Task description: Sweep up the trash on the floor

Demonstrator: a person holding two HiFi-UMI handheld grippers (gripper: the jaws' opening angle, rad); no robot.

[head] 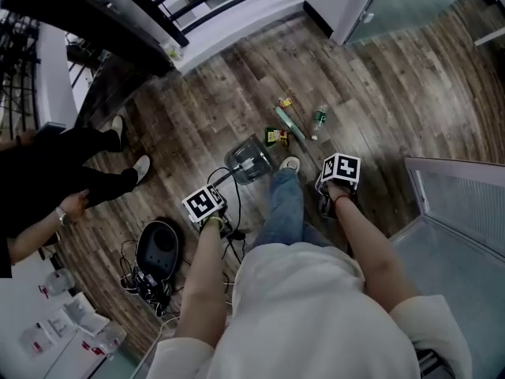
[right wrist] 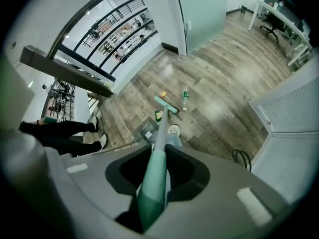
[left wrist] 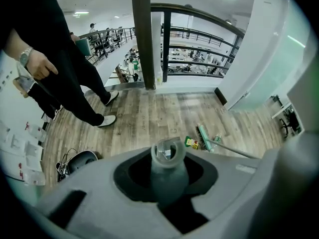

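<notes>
In the head view my left gripper (head: 208, 210) is shut on the long handle of a clear grey dustpan (head: 251, 161) that rests on the wood floor ahead of my feet. My right gripper (head: 337, 186) is shut on the green broom handle (right wrist: 155, 178); the broom head (head: 289, 122) sits on the floor beyond the dustpan. Trash lies around the broom head: a green-yellow packet (head: 276, 136), a small yellow-red wrapper (head: 285, 102) and a plastic bottle (head: 318, 119). The left gripper view shows the dustpan handle (left wrist: 168, 169) end-on between the jaws.
A bystander in black with white shoes (head: 142, 166) stands at the left. A black round device with tangled cables (head: 156, 249) lies near my left side. A dark railing (head: 158, 14) runs behind; a white louvred panel (head: 465, 204) stands at the right. My own shoe (head: 290, 164) is beside the dustpan.
</notes>
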